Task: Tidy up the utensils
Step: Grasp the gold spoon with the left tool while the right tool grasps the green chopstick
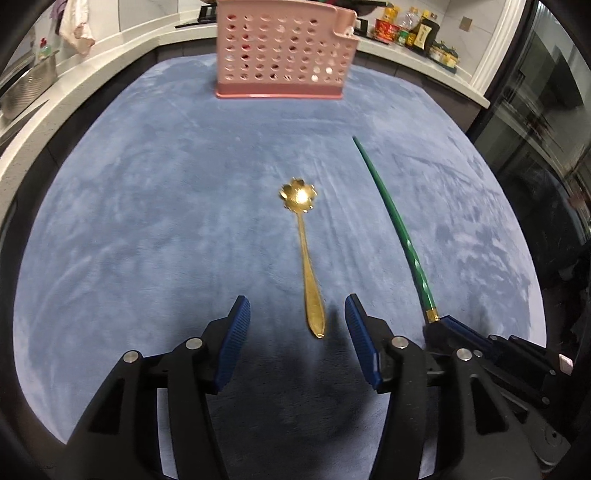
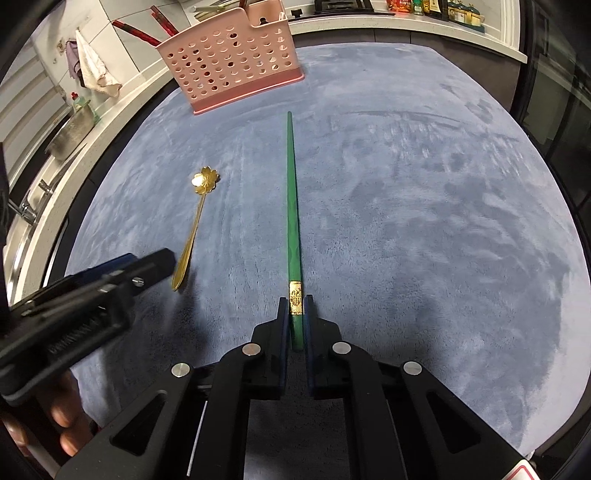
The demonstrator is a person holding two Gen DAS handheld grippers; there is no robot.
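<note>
The right gripper (image 2: pixel 296 314) is clamped on the green chopstick's (image 2: pixel 292 206) gold-banded end, the left gripper (image 1: pixel 297 319) gapes around the gold spoon's (image 1: pixel 308 266) handle on the blue cloth (image 1: pixel 147 221), and neither utensil has yet reached the pink caddy (image 1: pixel 282 51).

I can read no text anywhere, bottle labels (image 1: pixel 421 35) on the far counter too small and blurred for me.
</note>
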